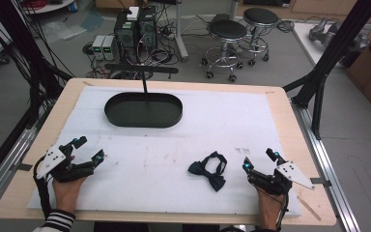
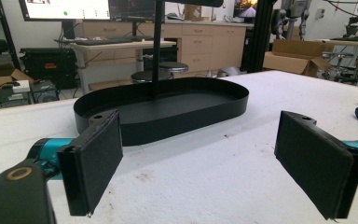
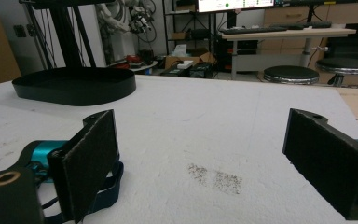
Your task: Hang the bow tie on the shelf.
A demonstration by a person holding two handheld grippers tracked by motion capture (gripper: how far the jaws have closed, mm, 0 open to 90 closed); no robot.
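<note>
**Both grippers at rest, jaws wide apart**

On the white foam-like mat (image 1: 174, 145) covering the pale wooden table (image 1: 290, 125), your left gripper (image 1: 86, 149) and right gripper (image 1: 259, 159) sit at the near corners, each with its jaws spread and holding nothing. Their pads (image 2: 314, 158) are flat, black and felt-like. A dark fabric bow tie (image 1: 209, 169) lies just left of your right gripper. At the far side stands a black oval metal tray (image 1: 143, 110) with a thin upright post. No writing is readable.
</note>
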